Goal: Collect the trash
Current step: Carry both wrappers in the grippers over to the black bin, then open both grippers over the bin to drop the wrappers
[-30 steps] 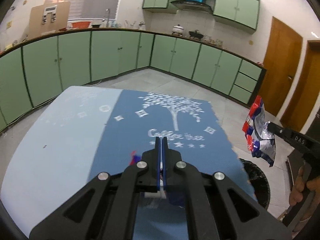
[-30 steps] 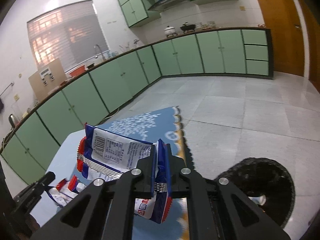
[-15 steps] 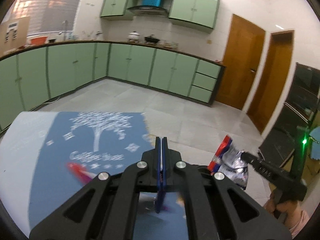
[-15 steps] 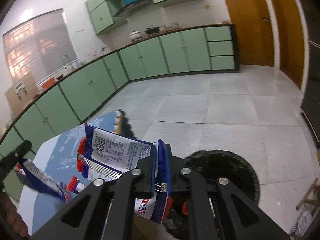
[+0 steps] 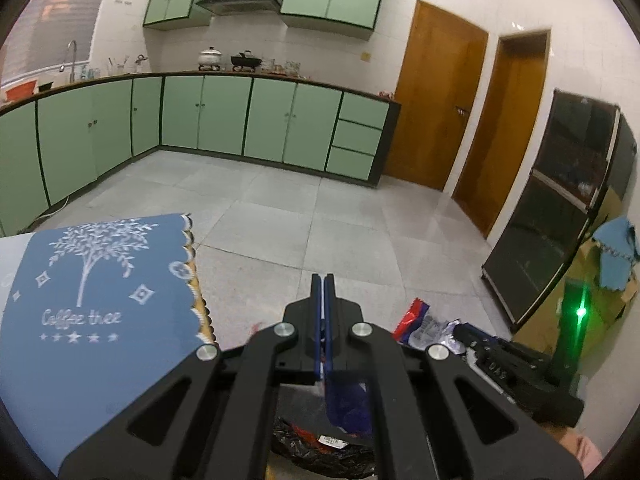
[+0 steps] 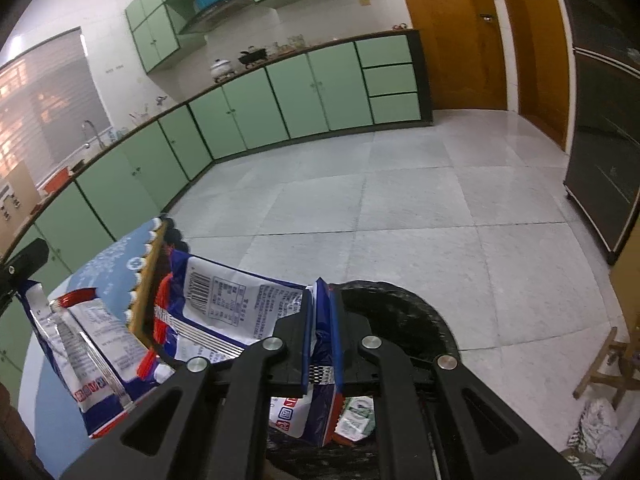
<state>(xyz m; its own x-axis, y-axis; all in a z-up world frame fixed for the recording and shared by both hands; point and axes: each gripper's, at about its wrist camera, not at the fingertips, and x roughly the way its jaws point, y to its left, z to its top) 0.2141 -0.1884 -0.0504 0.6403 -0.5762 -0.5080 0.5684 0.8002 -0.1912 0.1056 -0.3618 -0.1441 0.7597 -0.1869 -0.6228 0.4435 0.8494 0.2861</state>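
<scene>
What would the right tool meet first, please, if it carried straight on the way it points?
Probably the black-lined bin just ahead and below the right tool, which holds a snack wrapper; depth is unclear.

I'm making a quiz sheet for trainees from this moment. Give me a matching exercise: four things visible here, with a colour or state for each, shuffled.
Things:
1. left gripper
2. trash bin
3. tablecloth
4. base cabinets

States:
A. pale green doors
B. blue, white tree print
C. lined with a black bag
D. shut on a blue wrapper

Pairs: 1-D, 2-C, 3-B, 4-A
</scene>
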